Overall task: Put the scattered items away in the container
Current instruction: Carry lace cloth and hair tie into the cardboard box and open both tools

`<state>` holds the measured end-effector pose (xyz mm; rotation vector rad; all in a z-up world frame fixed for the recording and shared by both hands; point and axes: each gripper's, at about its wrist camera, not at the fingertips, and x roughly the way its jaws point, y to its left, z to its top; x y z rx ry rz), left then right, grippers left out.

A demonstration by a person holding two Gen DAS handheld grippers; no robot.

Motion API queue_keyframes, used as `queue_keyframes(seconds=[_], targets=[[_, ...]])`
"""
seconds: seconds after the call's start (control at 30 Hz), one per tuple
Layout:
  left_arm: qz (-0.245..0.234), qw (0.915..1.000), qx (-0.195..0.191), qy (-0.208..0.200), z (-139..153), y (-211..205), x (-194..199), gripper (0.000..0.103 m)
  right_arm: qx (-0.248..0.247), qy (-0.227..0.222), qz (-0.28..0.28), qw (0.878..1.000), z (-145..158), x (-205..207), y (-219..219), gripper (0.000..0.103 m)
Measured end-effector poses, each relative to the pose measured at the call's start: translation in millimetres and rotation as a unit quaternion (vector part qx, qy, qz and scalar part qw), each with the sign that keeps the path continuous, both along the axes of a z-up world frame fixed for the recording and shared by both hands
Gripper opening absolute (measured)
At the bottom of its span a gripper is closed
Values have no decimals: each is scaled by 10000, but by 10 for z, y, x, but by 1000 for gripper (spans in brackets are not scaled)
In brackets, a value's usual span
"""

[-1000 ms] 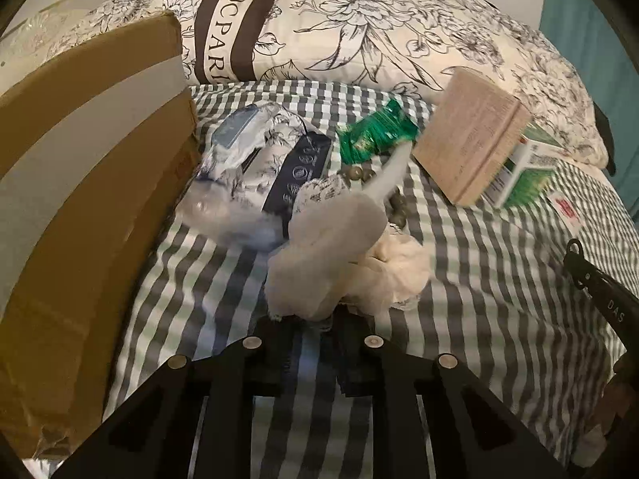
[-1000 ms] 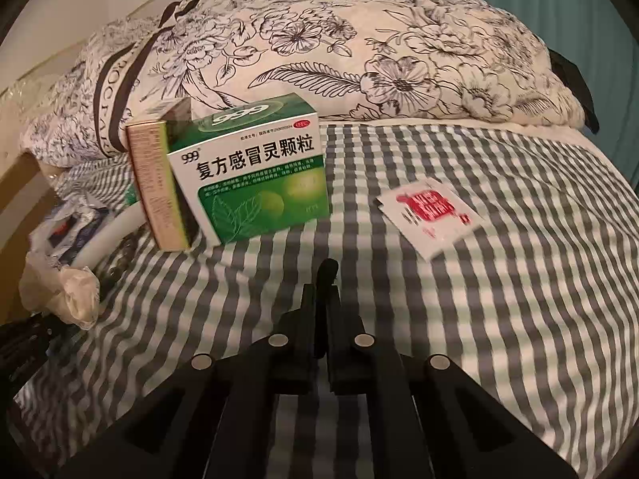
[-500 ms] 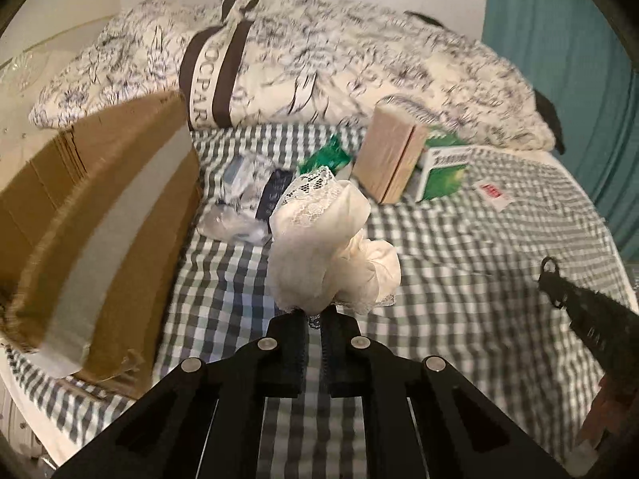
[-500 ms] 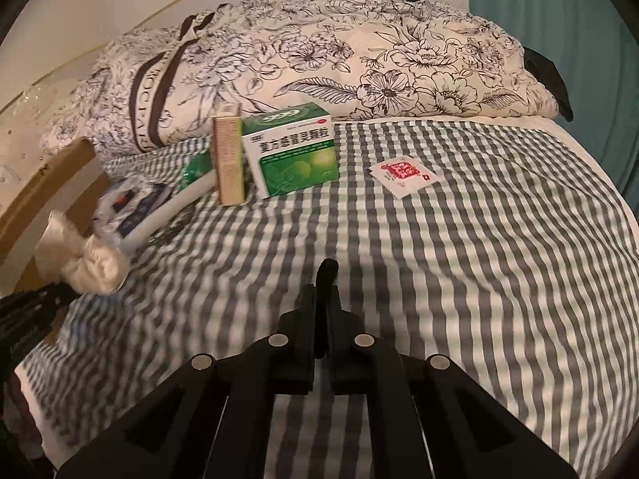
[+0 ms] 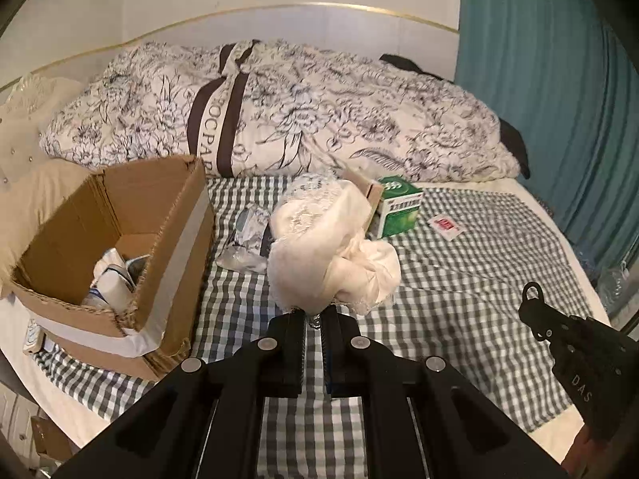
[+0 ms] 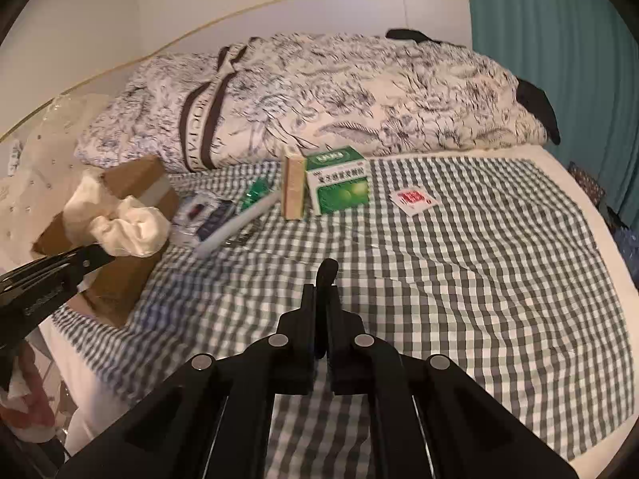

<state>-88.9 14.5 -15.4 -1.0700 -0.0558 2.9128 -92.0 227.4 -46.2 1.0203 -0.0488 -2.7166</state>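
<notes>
Above the checked sheet [image 5: 459,279]: left gripper [image 5: 313,317] with fingers pinched narrow on the lower edge of a cream, lace-trimmed cloth bundle [image 5: 331,247], lifted clear of the bed. Off to the left of those fingers and lower down, the open cardboard box [image 5: 175,215], mouth upward, with a white tube-like item and a few packets already inside; long side running away from the camera toward the floral duvet [image 5: 319,119]. Between cloth and box, only the taped near wall and a strip of sheet. Seen from the right wrist, the bundle hanging in front of the box's near corner, not yet over the opening.

Right gripper [image 6: 325,279] low over bare sheet, well apart from the box, fingers drawn together on nothing. Clearly the farther of the two from the container.

Judged next: a short sideways carry to the left, over the taped wall, then release above the opening. Risk of the loose tail of cloth catching on the ragged cardboard edge.

Yet to be gathered, by the look of it: green medicine box [image 5: 399,209], red sachet [image 5: 446,226], white tube [image 6: 239,223] and crumpled plastic packets [image 5: 247,239], all beyond the cloth toward the duvet.
</notes>
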Motion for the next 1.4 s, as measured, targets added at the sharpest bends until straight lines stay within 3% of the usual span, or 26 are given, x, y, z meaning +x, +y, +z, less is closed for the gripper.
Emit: queue_keyframes(seconds=[0.3,0.63,1.0,1.4], targets=[[-233,9995,-20,191,236,114,324,7,115,315,94,9994,381,451,-169,4],[-318,9992,-23,250,283,53,524,7,202,395,139,9989,533,733,-338,4],[13,9994,16,355,412,-612,530,7,365,499,402,9973,638,755,-873,4],[844,9960,-97,274,462,-1722,240,7,401,702,1338,9877,834,517,-2068,4]])
